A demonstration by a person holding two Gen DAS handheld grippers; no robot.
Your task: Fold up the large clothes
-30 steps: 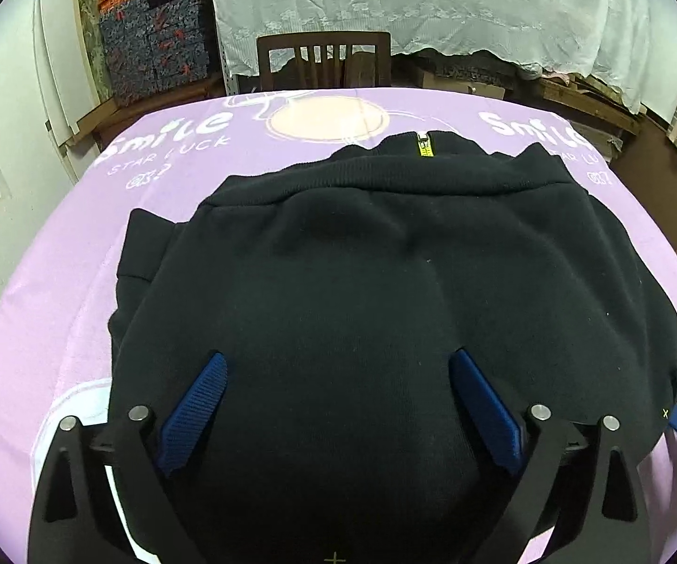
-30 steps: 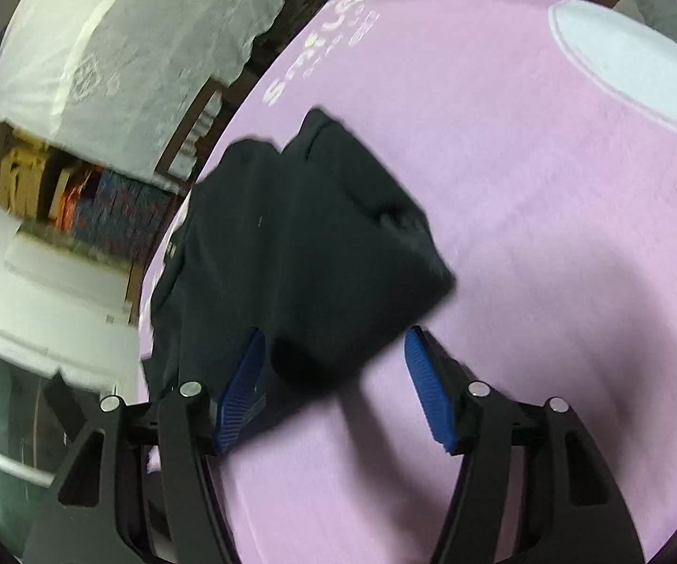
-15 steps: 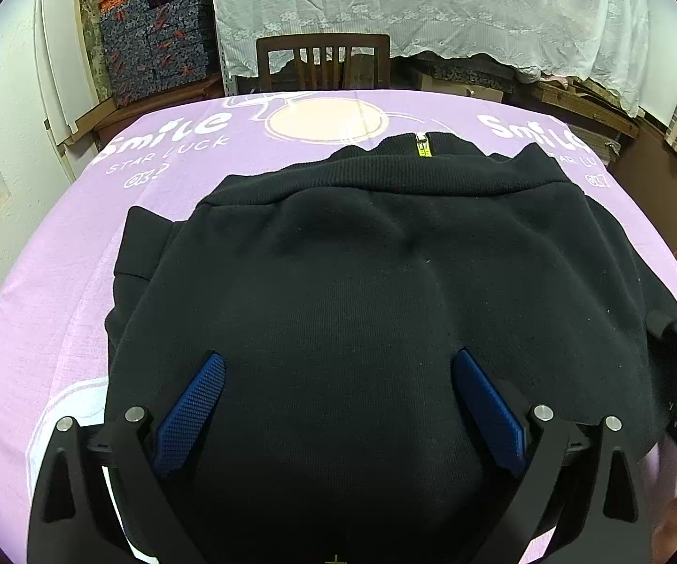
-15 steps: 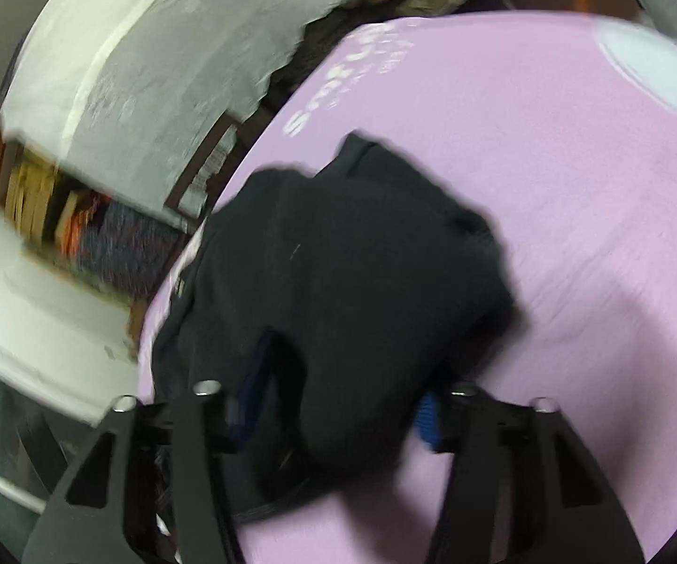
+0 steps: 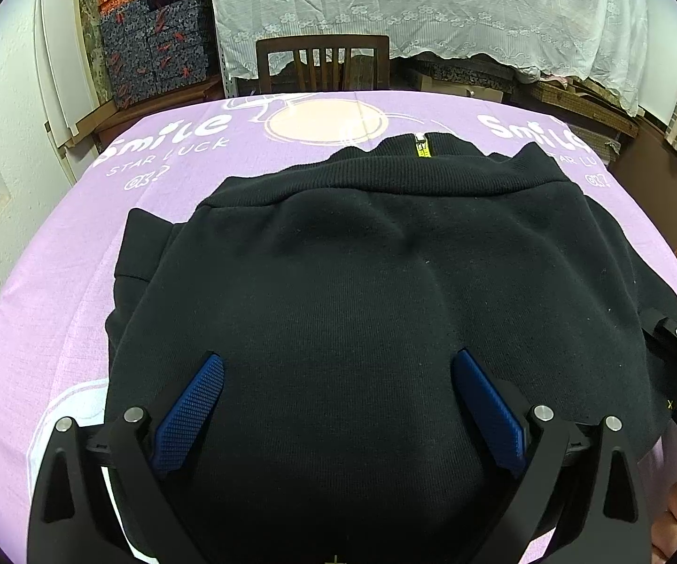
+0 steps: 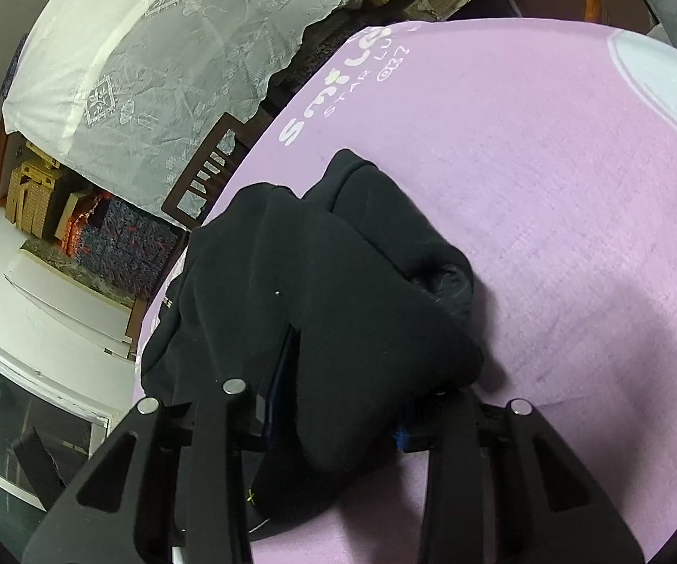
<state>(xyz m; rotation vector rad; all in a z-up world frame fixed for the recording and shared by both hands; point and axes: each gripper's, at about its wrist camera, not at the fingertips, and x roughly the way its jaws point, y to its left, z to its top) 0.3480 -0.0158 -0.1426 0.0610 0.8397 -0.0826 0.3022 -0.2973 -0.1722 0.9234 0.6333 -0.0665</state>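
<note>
A bulky black fleece zip jacket (image 5: 385, 305) lies spread across the middle of the table under its lilac printed cloth (image 5: 56, 282), its ribbed collar with a yellow-green zip tab (image 5: 420, 148) at the far edge and a sleeve tucked under on one side. The right claw (image 6: 338, 404) has just been closing on the thick folded corner of the jacket at its near right edge, and in the right wrist view a fat roll of fabric fills the space between its fingers so that the blue pads are almost buried; it looks like a firm bite on the cloth. The left claw (image 5: 338, 404) stands wide open, its blue ridged pads (image 5: 192, 404) hanging just above or resting on the middle of the garment with nothing pinched between them. The step in hand appears to be lifting the right side and folding it over toward the centre. To do it well, the right claw should keep all the layers in its bite, since fleece this thick tends to let the lower layer slide out; a slow lift that lets the cloth drape before carrying it across will keep the crease straight. The left claw would best press down along the intended fold line, holding the body flat so the whole jacket does not drag over the smooth cloth. Laying the edge parallel to the zip line should give a tidy panel.
</note>
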